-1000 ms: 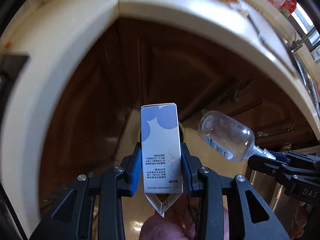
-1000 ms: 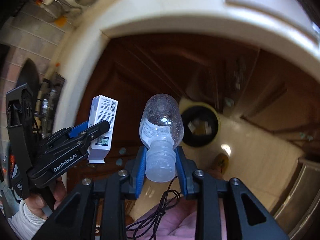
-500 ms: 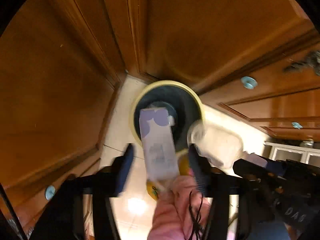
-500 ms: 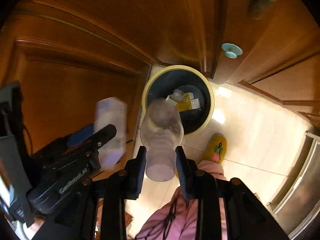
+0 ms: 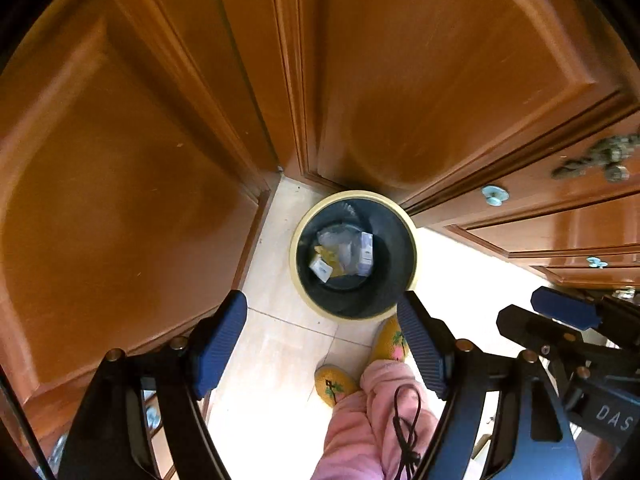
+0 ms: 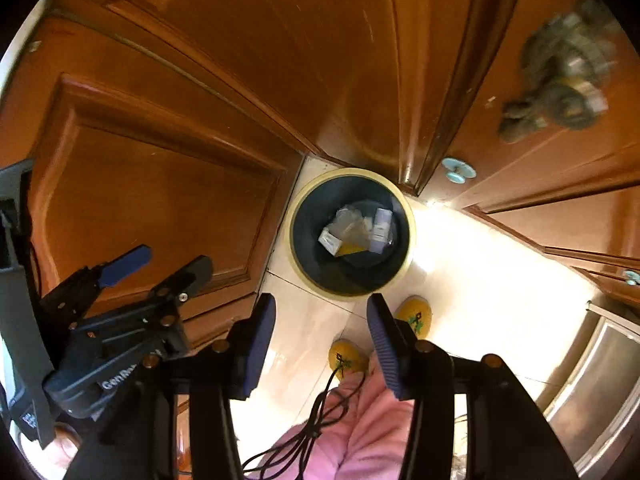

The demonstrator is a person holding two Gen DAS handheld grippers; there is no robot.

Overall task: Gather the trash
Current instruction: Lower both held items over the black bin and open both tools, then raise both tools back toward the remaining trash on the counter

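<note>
Jaws on both our left gripper (image 5: 322,342) and right gripper (image 6: 322,338) have just been opening and stand spread, nothing between them. "GenRo" reads on the left tool, "DAS" on the right. Below us, the cream-rimmed dark round bin (image 5: 298,276) holds the blue-white carton (image 5: 366,254), clear plastic and scraps, on pale floor tiles (image 5: 280,344) hemmed by brown wooden cabinet doors (image 5: 120,184).

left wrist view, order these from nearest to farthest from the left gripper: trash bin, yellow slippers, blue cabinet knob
1. yellow slippers, on the floor by the right-hand finger of the left gripper.
2. trash bin, just beyond the fingertips against the cabinets.
3. blue cabinet knob, up on the cabinet to the right, past the bin.
</note>
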